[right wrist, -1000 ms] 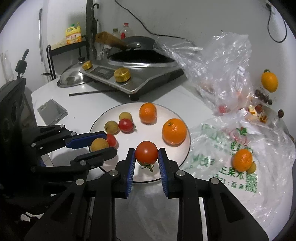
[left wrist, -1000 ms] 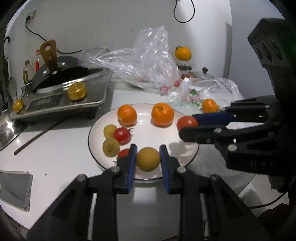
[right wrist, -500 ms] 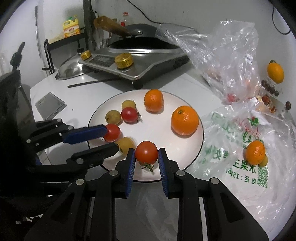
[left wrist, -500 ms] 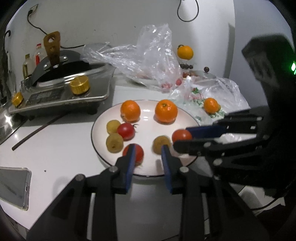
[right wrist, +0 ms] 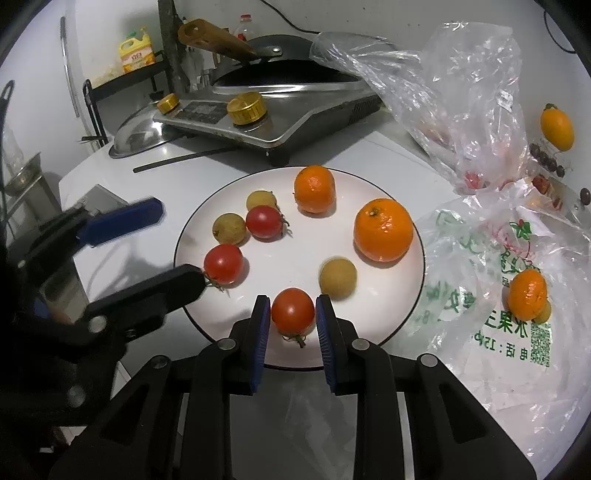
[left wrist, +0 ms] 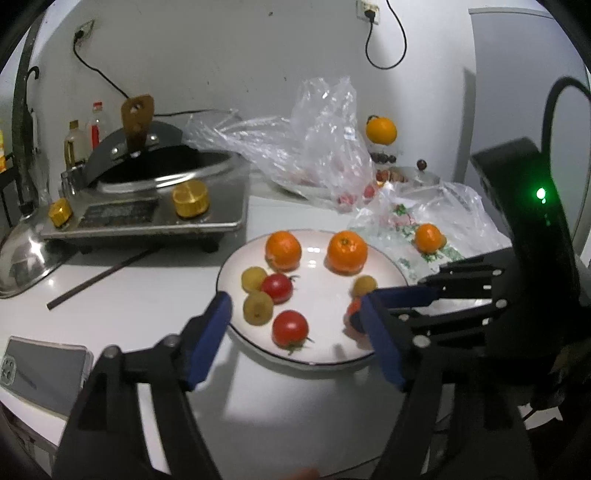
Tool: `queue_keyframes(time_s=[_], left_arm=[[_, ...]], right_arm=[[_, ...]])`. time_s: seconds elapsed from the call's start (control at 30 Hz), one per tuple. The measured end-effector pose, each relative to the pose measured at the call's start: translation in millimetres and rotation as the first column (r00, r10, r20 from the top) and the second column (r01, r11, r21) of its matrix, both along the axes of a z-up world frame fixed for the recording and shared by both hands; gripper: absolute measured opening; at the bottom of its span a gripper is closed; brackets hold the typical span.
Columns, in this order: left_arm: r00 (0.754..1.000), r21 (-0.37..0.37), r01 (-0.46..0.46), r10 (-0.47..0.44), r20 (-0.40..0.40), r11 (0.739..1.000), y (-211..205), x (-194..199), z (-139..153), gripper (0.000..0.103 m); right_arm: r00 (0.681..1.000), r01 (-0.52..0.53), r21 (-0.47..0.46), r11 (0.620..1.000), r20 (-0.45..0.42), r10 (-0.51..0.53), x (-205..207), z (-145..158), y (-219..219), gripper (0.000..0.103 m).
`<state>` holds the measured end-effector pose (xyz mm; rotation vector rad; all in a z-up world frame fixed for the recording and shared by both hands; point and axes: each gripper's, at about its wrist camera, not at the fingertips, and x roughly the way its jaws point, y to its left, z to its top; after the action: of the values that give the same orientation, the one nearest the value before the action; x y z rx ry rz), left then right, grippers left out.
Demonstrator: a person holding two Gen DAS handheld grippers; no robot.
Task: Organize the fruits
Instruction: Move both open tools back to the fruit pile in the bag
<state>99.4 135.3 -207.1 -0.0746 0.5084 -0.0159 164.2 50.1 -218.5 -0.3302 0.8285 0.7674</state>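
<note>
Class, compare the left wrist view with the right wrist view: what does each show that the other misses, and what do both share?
Only the left wrist view shows the wall socket and the right gripper's green light. Only the right wrist view shows the yellow bottle on a shelf, and the tomato clamped in the right gripper. Both share the white plate, two oranges, and the stove.

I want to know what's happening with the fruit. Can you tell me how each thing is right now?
left gripper: jaws opening, nothing between them
right gripper: jaws shut on the held tomato
held tomato: gripped, over the plate's near edge
plate: on the table, holding fruit
yellow fruit: loose on the plate
two oranges: resting on the plate
clear bag: open, crumpled
</note>
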Motion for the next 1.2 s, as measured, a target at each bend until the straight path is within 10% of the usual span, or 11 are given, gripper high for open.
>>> queue_keyframes(time_s=[0.3, 0.73, 1.2], left_arm=[[0.998, -0.014, -0.06, 0.061, 0.031, 0.998, -1, -2, 14, 0.075], [0.987, 0.035, -0.101, 0.095, 0.132, 0.994, -41, -4, 52, 0.075], [0.975, 0.066, -0.126, 0.112, 0.192, 0.99, -97, 8, 77, 0.075]], right_arm=[[0.997, 0.038, 0.031, 0.999, 0.067, -0.04, -4, 13, -23, 0.037], [0.933, 0.119, 0.183, 0.976, 0.315, -0.173, -17, 60, -93, 0.08], [0.879, 0.193, 0.261, 0.946, 0.383, -0.285, -13, 87, -166, 0.084]])
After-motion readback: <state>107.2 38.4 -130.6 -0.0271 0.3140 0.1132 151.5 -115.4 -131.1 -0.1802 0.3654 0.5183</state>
